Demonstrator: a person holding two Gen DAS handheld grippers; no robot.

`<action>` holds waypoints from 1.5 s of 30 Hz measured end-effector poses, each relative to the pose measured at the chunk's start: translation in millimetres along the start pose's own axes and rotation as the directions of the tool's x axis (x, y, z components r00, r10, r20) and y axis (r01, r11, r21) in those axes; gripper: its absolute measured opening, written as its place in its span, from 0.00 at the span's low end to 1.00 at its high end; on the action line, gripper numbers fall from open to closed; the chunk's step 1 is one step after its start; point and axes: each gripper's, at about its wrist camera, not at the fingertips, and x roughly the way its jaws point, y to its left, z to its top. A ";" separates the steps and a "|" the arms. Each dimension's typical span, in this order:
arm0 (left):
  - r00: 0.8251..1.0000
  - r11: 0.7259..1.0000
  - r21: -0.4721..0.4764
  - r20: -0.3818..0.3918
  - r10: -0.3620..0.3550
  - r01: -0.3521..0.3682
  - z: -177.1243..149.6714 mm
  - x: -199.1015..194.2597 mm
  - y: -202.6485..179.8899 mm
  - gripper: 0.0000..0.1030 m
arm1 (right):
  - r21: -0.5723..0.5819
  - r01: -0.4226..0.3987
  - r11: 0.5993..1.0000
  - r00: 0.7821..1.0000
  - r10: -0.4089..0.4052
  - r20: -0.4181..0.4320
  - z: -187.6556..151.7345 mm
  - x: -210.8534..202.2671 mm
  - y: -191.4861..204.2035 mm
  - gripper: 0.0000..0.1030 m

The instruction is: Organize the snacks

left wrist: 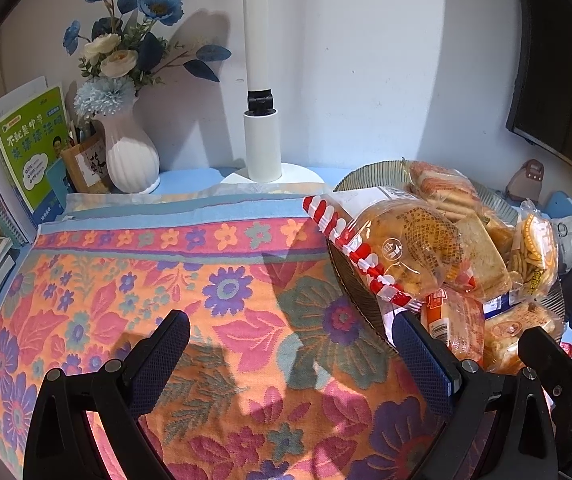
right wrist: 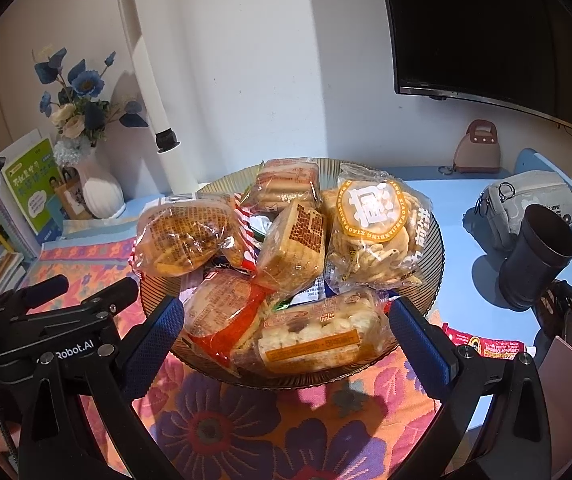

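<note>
Floral cloth (left wrist: 133,280): spread flat under the plate, running left and toward the cameras from it; bare in front of the left gripper.
Blue table (right wrist: 482,240): showing right of the plate and behind it.
Monitor (right wrist: 486,28): dark, on the wall above and right of the plate.
White lamp (left wrist: 261,80): post rising behind the plate, to its left.
Plate (right wrist: 436,256): ribbed, dark glass, on the cloth's right part, piled with wrapped snacks.
Vase (left wrist: 127,152): white, ribbed, with blue and cream flowers, far left of the plate, by upright books (left wrist: 29,152).
Grey pouch (right wrist: 526,204): on the table, right of the plate.
Dark cup (right wrist: 538,256): just in front of the pouch, right of the plate.
Round bread pack (right wrist: 185,240): on the plate's left edge, red-and-white striped seam.
Cracker bag (right wrist: 374,236): on the plate's right side, white label up.
Puffed-rice bar (right wrist: 314,336): on the plate's near rim, between the right gripper's 2 fingers.
Left gripper (left wrist: 290,352): fingers spread wide, empty, over the cloth left of the plate.
Right gripper (right wrist: 286,332): fingers spread wide, straddling the plate's near rim, gripping nothing.
</note>
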 end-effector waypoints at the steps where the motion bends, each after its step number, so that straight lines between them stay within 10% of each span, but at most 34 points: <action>1: 1.000 1.000 -0.002 0.000 0.001 -0.001 0.2 0.2 0.4 0.97 | -0.002 0.002 1.000 1.000 -0.002 0.000 0.3 0.2 0.0 1.00; 45: 0.999 0.999 0.016 0.022 0.037 -0.037 0.7 -13.6 5.8 0.97 | 0.001 0.018 1.000 1.000 -0.018 -0.008 2.4 -10.8 8.8 1.00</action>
